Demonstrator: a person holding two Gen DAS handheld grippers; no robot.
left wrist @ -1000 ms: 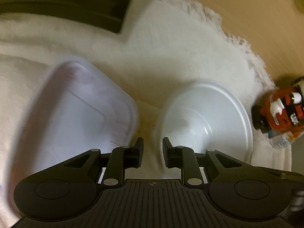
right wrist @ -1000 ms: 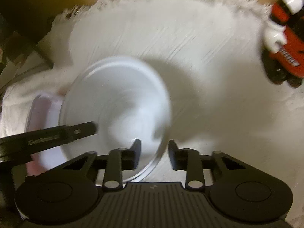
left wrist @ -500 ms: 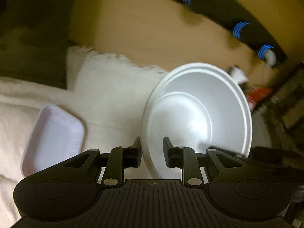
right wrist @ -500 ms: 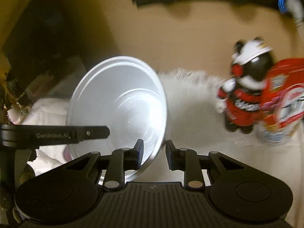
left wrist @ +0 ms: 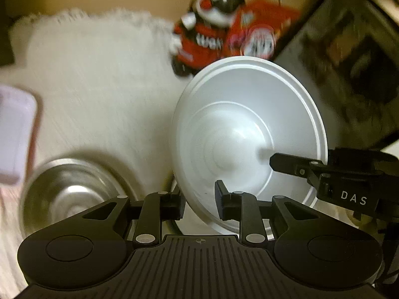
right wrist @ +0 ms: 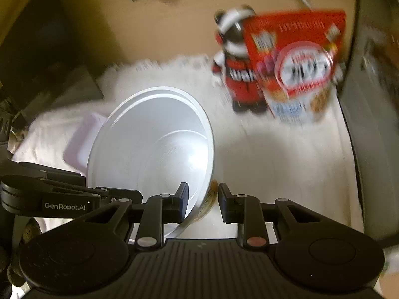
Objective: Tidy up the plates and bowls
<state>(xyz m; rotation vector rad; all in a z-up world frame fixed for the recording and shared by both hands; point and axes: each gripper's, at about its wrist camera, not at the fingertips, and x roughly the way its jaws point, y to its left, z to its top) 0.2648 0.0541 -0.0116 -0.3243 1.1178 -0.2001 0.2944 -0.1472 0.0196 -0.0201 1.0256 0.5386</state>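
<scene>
The left gripper [left wrist: 199, 196] pinches the rim of a white bowl [left wrist: 249, 134], one finger outside the wall and the other inside it. The right gripper [right wrist: 203, 200] pinches the opposite rim of the same bowl [right wrist: 152, 149], its left finger inside and its right finger outside. The bowl is held tilted between them above the white fringed cloth [left wrist: 99, 79] that covers the desk, its inside turned toward each camera.

In the left wrist view, a steel bowl [left wrist: 72, 194] sits on the cloth toward the near left, just beside the left gripper's left finger. A pale lilac rectangular tray [left wrist: 15, 134] lies at the left edge of the cloth; the right wrist view shows the same tray [right wrist: 82, 139] partly hidden behind the white bowl.

Toward the far right corner of the cloth stands a red, black and white mascot figure [right wrist: 237, 74], touching or just beside a red snack box [right wrist: 301, 67] on its right. Both are blurred, so their print cannot be read. A dark cabinet [left wrist: 349, 62] rises along the right edge.
</scene>
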